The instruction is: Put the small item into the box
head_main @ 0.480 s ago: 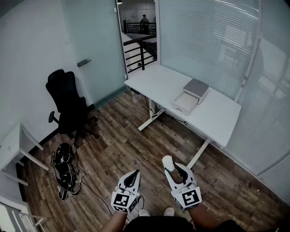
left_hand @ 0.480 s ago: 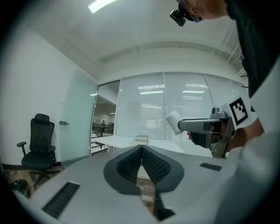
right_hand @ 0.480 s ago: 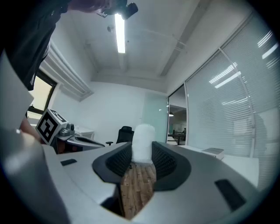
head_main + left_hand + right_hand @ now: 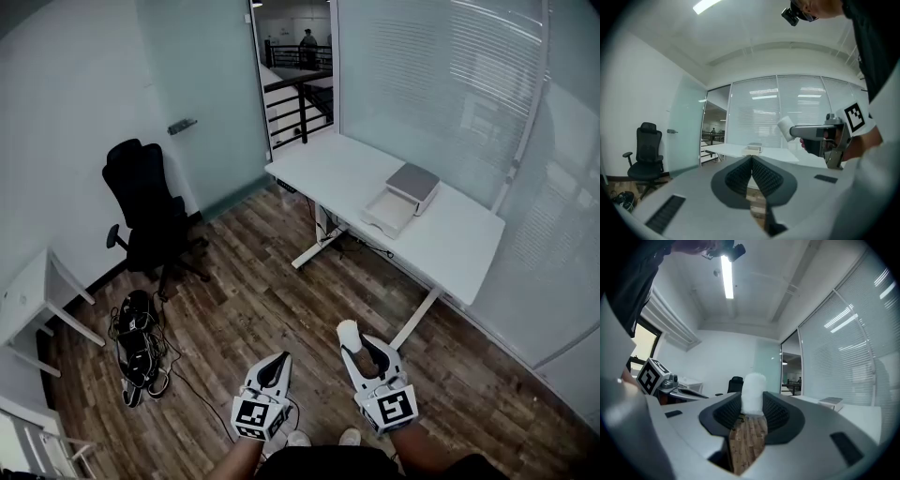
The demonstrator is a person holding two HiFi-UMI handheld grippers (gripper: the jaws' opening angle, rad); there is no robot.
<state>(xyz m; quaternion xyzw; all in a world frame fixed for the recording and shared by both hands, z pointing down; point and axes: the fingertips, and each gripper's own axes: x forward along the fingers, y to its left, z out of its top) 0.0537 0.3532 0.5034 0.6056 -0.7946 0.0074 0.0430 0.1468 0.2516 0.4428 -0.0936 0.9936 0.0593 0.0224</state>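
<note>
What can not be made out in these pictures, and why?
Inside of the open drawer of the box: head view, too far and small.
Sides of the white item: right gripper view, covered by the pads of the right gripper.
Dark bundle on the floor: head view, too small.

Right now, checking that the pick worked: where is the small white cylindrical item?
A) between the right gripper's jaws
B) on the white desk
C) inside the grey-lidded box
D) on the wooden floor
A: the right gripper is pinching the small white cylindrical item.
</note>
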